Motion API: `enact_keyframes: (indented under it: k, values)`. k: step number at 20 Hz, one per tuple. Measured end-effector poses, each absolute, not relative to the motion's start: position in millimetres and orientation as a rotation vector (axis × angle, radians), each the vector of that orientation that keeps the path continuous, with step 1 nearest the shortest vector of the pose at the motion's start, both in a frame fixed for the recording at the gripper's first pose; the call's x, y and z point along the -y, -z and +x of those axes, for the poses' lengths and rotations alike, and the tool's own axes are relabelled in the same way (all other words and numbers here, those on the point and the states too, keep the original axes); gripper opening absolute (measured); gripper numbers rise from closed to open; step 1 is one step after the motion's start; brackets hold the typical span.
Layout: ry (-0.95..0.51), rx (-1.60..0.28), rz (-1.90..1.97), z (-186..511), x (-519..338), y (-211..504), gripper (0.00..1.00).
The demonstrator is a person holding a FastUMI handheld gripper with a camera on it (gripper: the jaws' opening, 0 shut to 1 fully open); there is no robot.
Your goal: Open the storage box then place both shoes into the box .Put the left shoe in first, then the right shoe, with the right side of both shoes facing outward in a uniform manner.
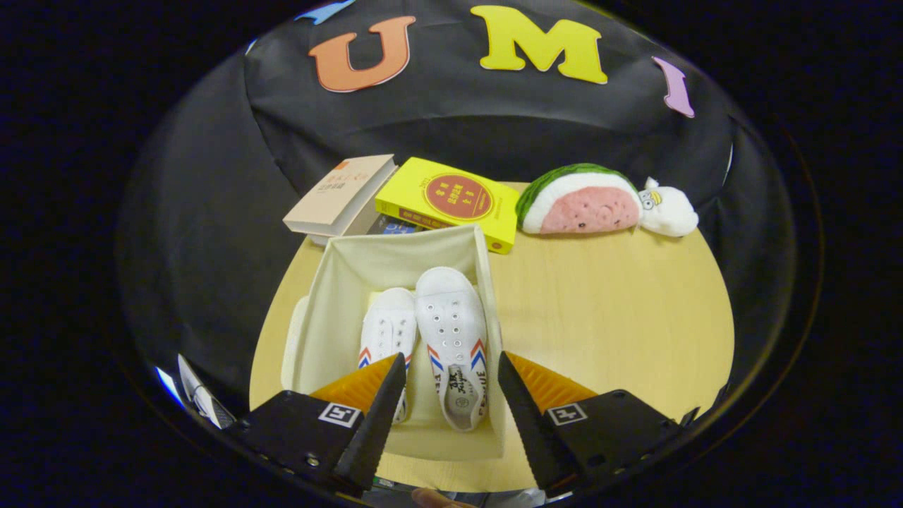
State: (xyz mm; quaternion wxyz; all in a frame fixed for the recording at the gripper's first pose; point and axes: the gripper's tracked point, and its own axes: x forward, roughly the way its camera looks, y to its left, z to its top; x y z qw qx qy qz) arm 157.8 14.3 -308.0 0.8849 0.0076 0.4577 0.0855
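Two white canvas shoes are set side by side in the open cream fabric box at centre frame, books lying behind it.

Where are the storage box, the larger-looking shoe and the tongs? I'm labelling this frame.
storage box (395, 255): gripper view, bare back wall.
right-hand shoe (451, 317): gripper view, laced upper.
tongs (451, 363): gripper view, open gap midway between tips, above that shoe.

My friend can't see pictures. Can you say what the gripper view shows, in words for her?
Two white shoes sit side by side in an open cream storage box on a wooden table. The open claw hovers over them, holding nothing. Beyond the box lie books and a watermelon plush.
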Motion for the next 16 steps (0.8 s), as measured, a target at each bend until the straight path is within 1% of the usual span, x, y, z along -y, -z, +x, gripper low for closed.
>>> enact_keyframes:
  k: [1, 2, 4, 8, 13, 16]
  values:
    - [-0.182, -0.94, 0.019, 153, -13, 302, 0.83]
    - [-0.176, -0.929, 0.017, 148, -8, 296, 0.91]
    - [-0.158, -0.89, 0.018, 140, 4, 281, 0.94]
    - [-0.151, -0.801, 0.016, 120, 25, 246, 0.94]
    - [-0.09, -0.652, 0.006, 101, 70, 195, 0.95]
    - [-0.083, -0.58, 0.006, 90, 92, 169, 0.95]
